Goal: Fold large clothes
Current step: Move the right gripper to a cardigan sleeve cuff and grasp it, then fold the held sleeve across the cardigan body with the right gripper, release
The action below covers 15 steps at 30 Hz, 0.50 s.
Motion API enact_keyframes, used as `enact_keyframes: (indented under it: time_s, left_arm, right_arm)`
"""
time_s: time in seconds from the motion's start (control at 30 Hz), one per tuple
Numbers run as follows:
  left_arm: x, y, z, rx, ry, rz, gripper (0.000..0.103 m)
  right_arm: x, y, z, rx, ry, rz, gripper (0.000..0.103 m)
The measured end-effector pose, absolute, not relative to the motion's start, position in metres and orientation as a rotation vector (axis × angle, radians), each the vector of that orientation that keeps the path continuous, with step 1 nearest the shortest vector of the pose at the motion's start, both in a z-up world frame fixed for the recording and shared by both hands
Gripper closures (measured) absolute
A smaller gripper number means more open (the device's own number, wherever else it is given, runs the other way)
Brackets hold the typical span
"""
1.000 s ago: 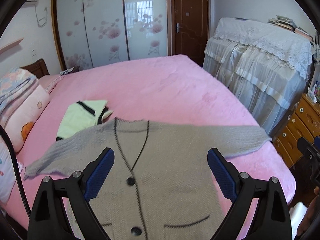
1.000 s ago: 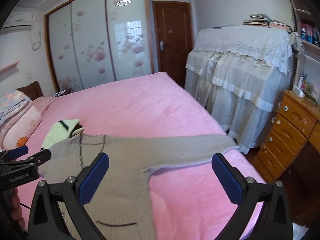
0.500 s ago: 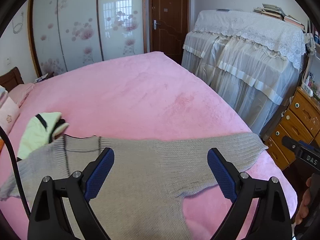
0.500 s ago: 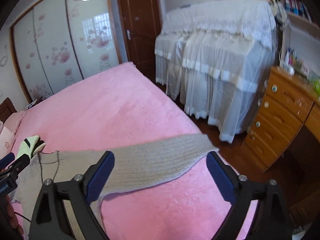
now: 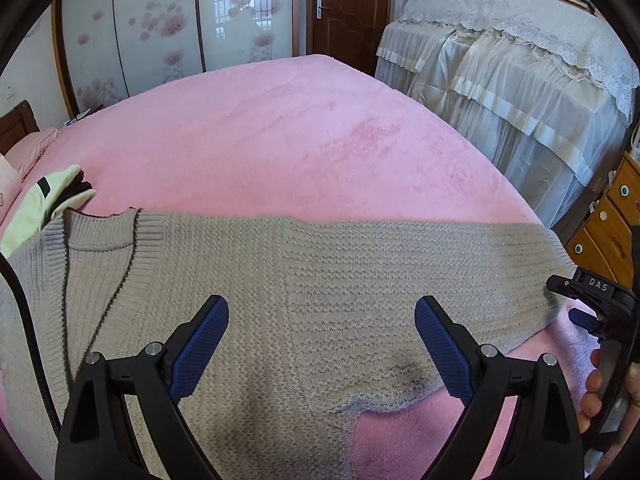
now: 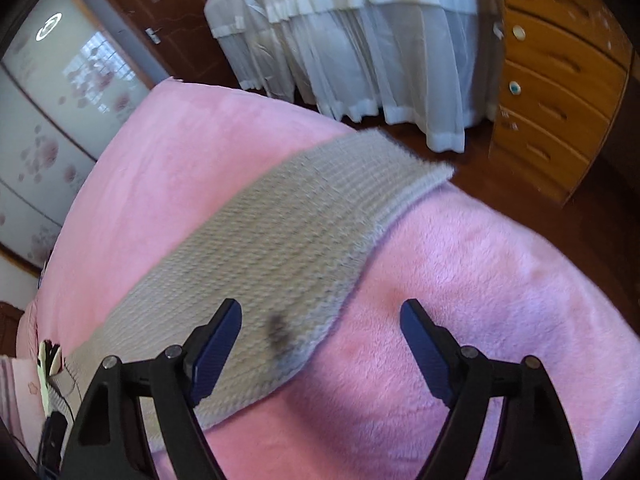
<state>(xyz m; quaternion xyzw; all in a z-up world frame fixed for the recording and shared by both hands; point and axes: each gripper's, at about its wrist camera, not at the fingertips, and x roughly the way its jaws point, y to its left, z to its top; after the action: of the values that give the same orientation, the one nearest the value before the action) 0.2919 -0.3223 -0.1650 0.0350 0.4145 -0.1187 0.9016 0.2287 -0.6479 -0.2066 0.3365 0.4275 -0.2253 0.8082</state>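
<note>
A grey knit cardigan [image 5: 256, 280] with dark trim lies flat on the pink bed [image 5: 280, 132], one sleeve [image 5: 440, 264] stretched out to the right. My left gripper [image 5: 322, 344] is open and empty, just above the cardigan's shoulder and armpit. My right gripper [image 6: 320, 344] is open and empty, low over the sleeve [image 6: 288, 232] near its cuff [image 6: 416, 184], and it also shows at the right edge of the left wrist view [image 5: 596, 304].
A folded pale green garment [image 5: 36, 208] lies at the left by the collar. A wooden chest of drawers [image 6: 560, 68] and white lace-covered furniture [image 5: 508, 80] stand to the right of the bed. Wardrobe doors [image 5: 160, 36] and a brown door [image 5: 348, 12] are behind.
Both grippers have swung right and come down closer to the cardigan. The left one has gone from the button front to the shoulder, the right one to the sleeve end. Both stay open.
</note>
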Motion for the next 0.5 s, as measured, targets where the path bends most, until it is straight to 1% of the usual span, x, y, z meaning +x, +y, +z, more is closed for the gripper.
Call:
enact_keyframes:
  time_s: [0.1, 0.13, 0.17, 0.2, 0.23, 0.27, 0.4, 0.5]
  left_arm:
    - [0.293, -0.322, -0.170, 0.064, 0.865, -0.248, 0.009]
    - [0.293, -0.322, -0.171, 0.062, 0.870, -0.253, 0.009]
    - [0.292, -0.323, -0.170, 0.061, 0.873, -0.259, 0.009]
    - [0.292, -0.323, -0.171, 0.063, 0.876, -0.264, 0.009]
    - [0.290, -0.322, -0.169, 0.065, 0.878, -0.267, 0.009]
    - [0.289, -0.321, -0.168, 0.065, 0.879, -0.271, 0.009]
    - [0.284, -0.310, -0.158, 0.058, 0.888, -0.297, 0.009]
    - [0.280, -0.287, -0.142, 0.053, 0.888, -0.305, 0.009]
  right_arm:
    - [0.233, -0.646, -0.215, 0.700, 0.912, -0.497, 0.026]
    - [0.235, -0.645, -0.216, 0.679, 0.912, -0.502, 0.032]
    - [0.237, -0.643, -0.216, 0.664, 0.910, -0.499, 0.048]
    - [0.240, -0.642, -0.215, 0.655, 0.908, -0.480, 0.060]
    - [0.241, -0.642, -0.214, 0.665, 0.904, -0.452, 0.085]
    - [0.241, -0.643, -0.214, 0.685, 0.900, -0.431, 0.091]
    - [0.239, -0.635, -0.191, 0.633, 0.815, -0.414, 0.093]
    - [0.236, -0.607, -0.154, 0.557, 0.724, -0.341, 0.093]
